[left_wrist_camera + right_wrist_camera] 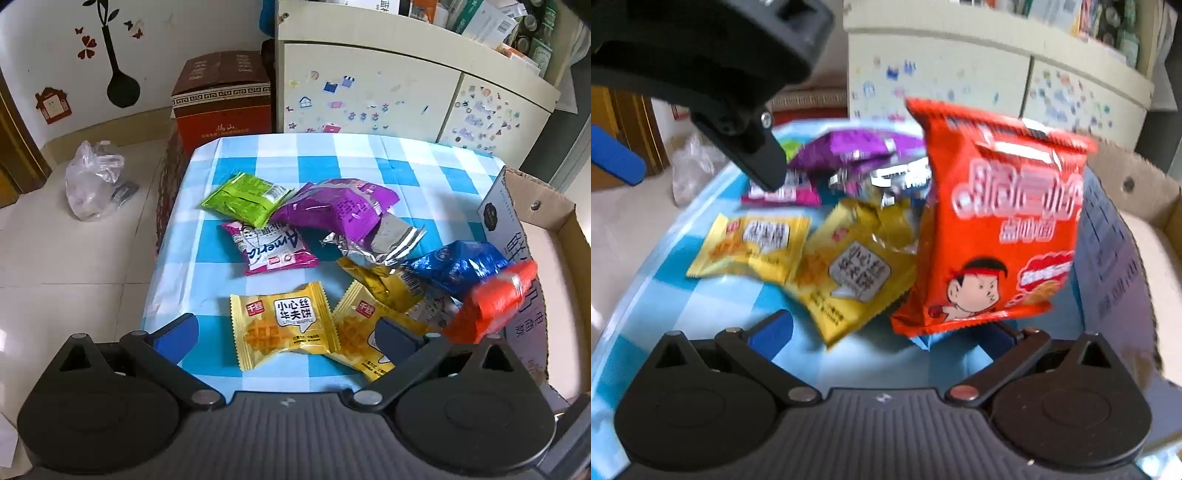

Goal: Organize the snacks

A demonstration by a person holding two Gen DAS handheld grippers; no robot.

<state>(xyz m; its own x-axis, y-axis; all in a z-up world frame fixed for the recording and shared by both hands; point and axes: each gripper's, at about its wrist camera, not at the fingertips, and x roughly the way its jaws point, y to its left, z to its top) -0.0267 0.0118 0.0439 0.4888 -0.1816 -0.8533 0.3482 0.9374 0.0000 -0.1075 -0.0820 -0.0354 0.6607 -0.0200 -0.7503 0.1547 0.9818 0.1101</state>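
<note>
Several snack packets lie on the blue checked tablecloth (pixel 280 155): a green one (pixel 245 199), a purple one (pixel 340 212), a pink one (pixel 271 245), two yellow waffle packets (pixel 282 325) (pixel 360 332), and a blue one (pixel 456 267). My left gripper (pixel 284 334) is open above the yellow packets. An orange snack packet (pixel 997 221) stands upright and blurred just ahead of my right gripper (pixel 886 332), whose fingers are wide apart; whether a finger touches it is hidden. The orange packet also shows in the left wrist view (pixel 491 306).
An open cardboard box (pixel 546 229) stands at the table's right edge, also in the right wrist view (pixel 1137 199). A white cabinet (pixel 388 85) is behind the table. A brown carton (pixel 221 96) and a plastic bag (pixel 94 181) sit on the floor at left.
</note>
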